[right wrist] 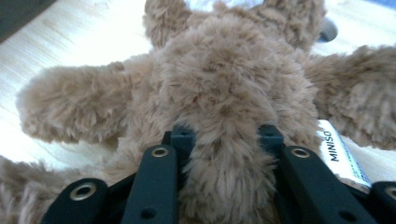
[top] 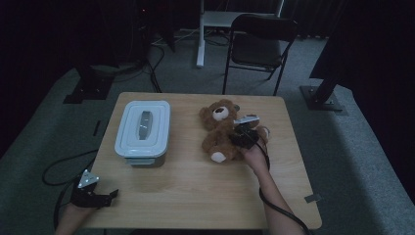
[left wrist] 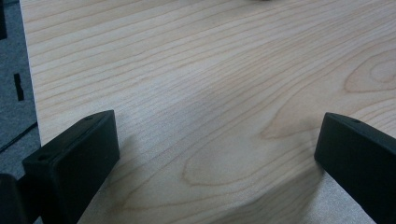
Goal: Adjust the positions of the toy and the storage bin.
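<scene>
A brown teddy bear [top: 221,130] lies on its back on the right half of the light wooden table [top: 195,196], head toward the far edge and its pale foot pad toward the near side. The right gripper [top: 238,138] comes at it from the right, and in the right gripper view its two black jaws are pinched into the plush of the bear's [right wrist: 224,93] body, a thick fold of fur bunched between them; the jaws are drawn in on that fold, not fully together. A white sewn-in label [right wrist: 338,156] printed MINISO sticks out just beside the right-hand jaw. The bear's arms and legs spread out flat on the wood, with one limb reaching toward the table's right edge; bare table remains between the bear and that edge, and more between it and the far edge. To the left, well apart from the bear, stands a pale lidded storage box [top: 143,131] with a handle recessed in its lid, near the table's left edge. The whole near half of the table is open wood. The left gripper [top: 100,198] rests at the near left corner, its jaws spread wide with nothing between them; in the left gripper view [left wrist: 215,154] they frame bare wood grain, with the table's left edge and grey carpet [left wrist: 11,112] just beyond.
</scene>
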`<state>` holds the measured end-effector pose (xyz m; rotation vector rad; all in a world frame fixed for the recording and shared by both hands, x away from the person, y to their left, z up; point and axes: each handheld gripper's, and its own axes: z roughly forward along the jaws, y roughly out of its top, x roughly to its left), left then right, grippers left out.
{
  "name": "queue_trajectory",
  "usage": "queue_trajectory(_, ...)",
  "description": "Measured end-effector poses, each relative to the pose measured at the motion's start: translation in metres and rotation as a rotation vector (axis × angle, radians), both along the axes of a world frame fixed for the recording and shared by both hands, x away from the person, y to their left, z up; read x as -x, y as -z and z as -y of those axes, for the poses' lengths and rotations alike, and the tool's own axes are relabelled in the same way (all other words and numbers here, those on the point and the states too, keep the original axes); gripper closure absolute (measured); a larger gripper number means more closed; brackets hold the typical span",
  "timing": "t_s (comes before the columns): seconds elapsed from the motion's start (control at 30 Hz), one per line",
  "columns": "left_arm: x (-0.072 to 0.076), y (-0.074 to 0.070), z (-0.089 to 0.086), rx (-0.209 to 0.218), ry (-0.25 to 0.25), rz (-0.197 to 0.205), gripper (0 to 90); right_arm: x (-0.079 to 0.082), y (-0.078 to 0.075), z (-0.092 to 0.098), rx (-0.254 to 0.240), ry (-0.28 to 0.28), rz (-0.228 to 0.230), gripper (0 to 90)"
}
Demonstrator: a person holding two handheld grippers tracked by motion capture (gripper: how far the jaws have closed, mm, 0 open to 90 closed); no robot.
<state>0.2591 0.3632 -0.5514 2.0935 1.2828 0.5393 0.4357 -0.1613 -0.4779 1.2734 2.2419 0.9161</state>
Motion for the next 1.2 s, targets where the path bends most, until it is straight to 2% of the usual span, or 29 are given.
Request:
queue_trajectory(0.07,0.000,0.000,0.000,0.000,0.000,0.000,0.7,0.002,-0.003,0.000,0.000,0.016,0.026,74.4)
queue_trajectory(0.13,0.000,0.000,0.000,0.000,0.000,0.000,0.7,0.002,-0.005,0.002,-0.010,0.023,0.031,75.5)
queue_trajectory(0.17,0.000,0.000,0.000,0.000,0.000,-0.001,0.7,0.003,-0.009,0.007,-0.034,0.045,0.052,77.5)
queue_trajectory(0.23,0.000,0.000,0.000,0.000,0.000,0.000,0.7,0.003,-0.012,0.014,-0.082,0.074,0.056,78.1)
queue_trajectory(0.33,0.000,0.000,0.000,0.000,0.000,0.000,0.7,0.005,-0.017,0.022,-0.104,0.094,0.078,78.4)
queue_trajectory(0.5,0.000,0.000,0.000,0.000,0.000,0.000,0.7,0.008,-0.028,0.032,-0.085,0.126,0.122,78.4)
queue_trajectory(0.57,0.000,0.000,0.000,0.000,0.000,0.000,0.7,0.007,-0.036,0.046,-0.091,0.166,0.144,78.4)
queue_trajectory(0.67,0.000,0.000,0.000,0.000,0.000,0.000,0.7,0.005,-0.044,0.058,-0.098,0.200,0.145,78.3)
queue_trajectory(0.8,0.000,0.000,0.000,0.000,-0.001,0.000,0.7,-0.001,-0.053,0.072,-0.073,0.246,0.167,78.2)
queue_trajectory(0.9,0.000,0.000,0.000,0.000,0.000,0.000,0.7,-0.009,-0.057,0.081,-0.052,0.265,0.182,78.1)
queue_trajectory(0.97,0.000,0.000,0.000,0.001,0.000,0.000,0.7,-0.012,-0.058,0.085,-0.057,0.278,0.187,78.1)
queue_trajectory(1.1,0.000,0.000,0.000,0.000,0.000,0.000,0.7,-0.019,-0.058,0.088,-0.052,0.296,0.179,78.1)
queue_trajectory(1.2,0.000,0.000,0.000,0.001,-0.001,0.000,0.7,-0.022,-0.054,0.089,-0.017,0.320,0.178,78.1)
